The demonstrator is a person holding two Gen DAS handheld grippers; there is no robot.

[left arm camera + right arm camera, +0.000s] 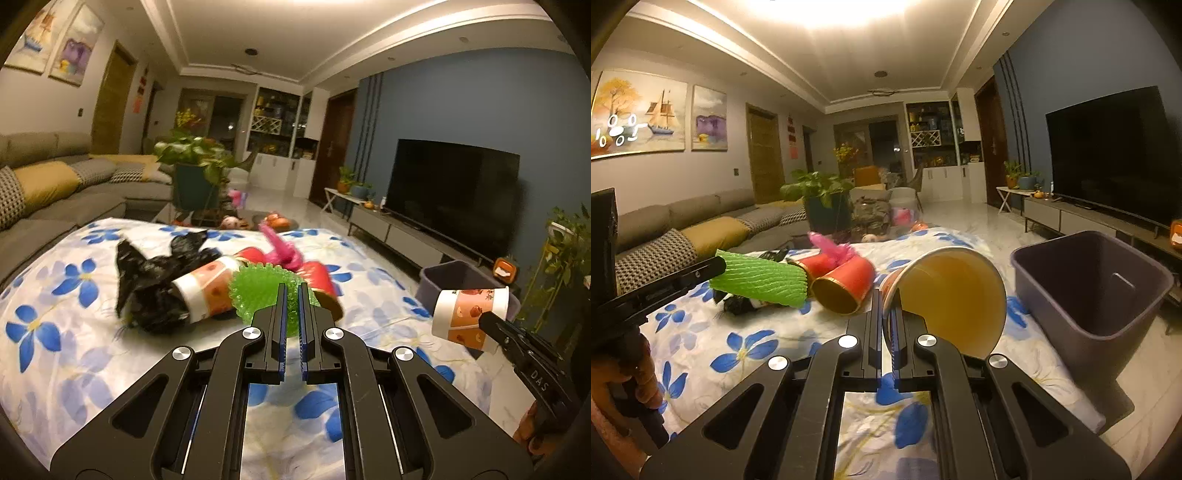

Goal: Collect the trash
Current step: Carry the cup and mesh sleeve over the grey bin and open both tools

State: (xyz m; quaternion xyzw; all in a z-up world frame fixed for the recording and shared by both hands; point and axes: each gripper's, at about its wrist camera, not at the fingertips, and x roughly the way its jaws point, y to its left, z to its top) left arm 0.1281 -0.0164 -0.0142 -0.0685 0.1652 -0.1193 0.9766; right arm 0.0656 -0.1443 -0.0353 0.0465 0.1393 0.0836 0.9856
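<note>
A person works over a table draped in a white cloth with blue flowers (55, 325), a two-finger gripper in each hand. The left gripper (292, 286) has its jaws pinched together on a green foam net sleeve (258, 291), lifted above the cloth; in the right wrist view the sleeve (761, 282) juts out at 9 o'clock from the left gripper's tip. The right gripper (885, 291) is clamped on the rim of a paper cup (955, 299), whose open mouth faces the camera; the left wrist view shows the same fruit-printed cup (469, 317) held in the air at 3 o'clock. A dark purple bin (1097, 295) stands just beside the table's edge at 3 o'clock of the held cup. On the cloth lie more trash: a crumpled black plastic bag (155, 280), another printed cup (210, 291) touching it, red cups (846, 284) on their sides, and a pink scrap (831, 249) behind them.
</note>
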